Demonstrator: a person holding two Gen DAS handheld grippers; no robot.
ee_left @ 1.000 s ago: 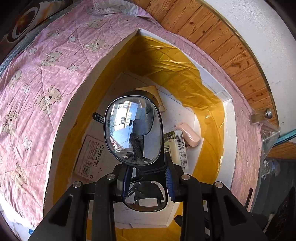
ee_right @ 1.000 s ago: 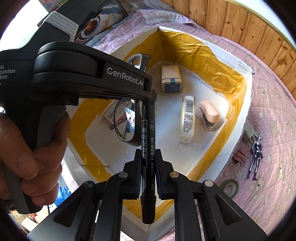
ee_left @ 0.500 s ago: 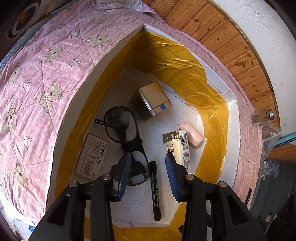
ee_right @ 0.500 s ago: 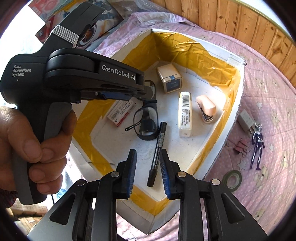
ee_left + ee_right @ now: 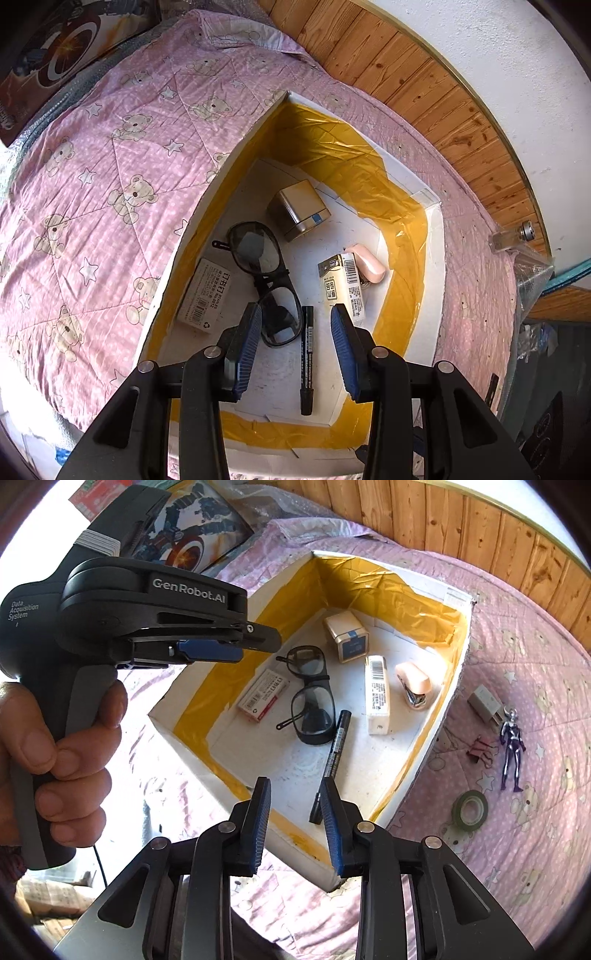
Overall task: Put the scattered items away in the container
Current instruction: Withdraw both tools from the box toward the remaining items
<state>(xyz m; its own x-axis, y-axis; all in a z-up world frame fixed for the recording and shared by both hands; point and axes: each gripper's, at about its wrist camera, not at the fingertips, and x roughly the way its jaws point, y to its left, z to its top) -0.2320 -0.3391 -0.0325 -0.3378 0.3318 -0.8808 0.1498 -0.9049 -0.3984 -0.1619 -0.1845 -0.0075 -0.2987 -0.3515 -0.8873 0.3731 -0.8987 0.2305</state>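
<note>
A white box lined with yellow tape sits on a pink bedspread. Inside lie black glasses, a black marker, a staple box, a beige cube box, a barcoded carton and a pink stapler. My left gripper hangs open and empty above the box. My right gripper is open and empty over the box's near corner. Outside, right of the box, lie a white charger, a binder clip, a silver figurine and a tape roll.
The left gripper's body, held by a hand, fills the left of the right wrist view. A comic poster lies at the bed's far side. Wood panelling and a white wall stand behind the box.
Both grippers opened: the left let go of the glasses and the right let go of the marker, which now lie in the box. Both grippers then rose and drew back.
</note>
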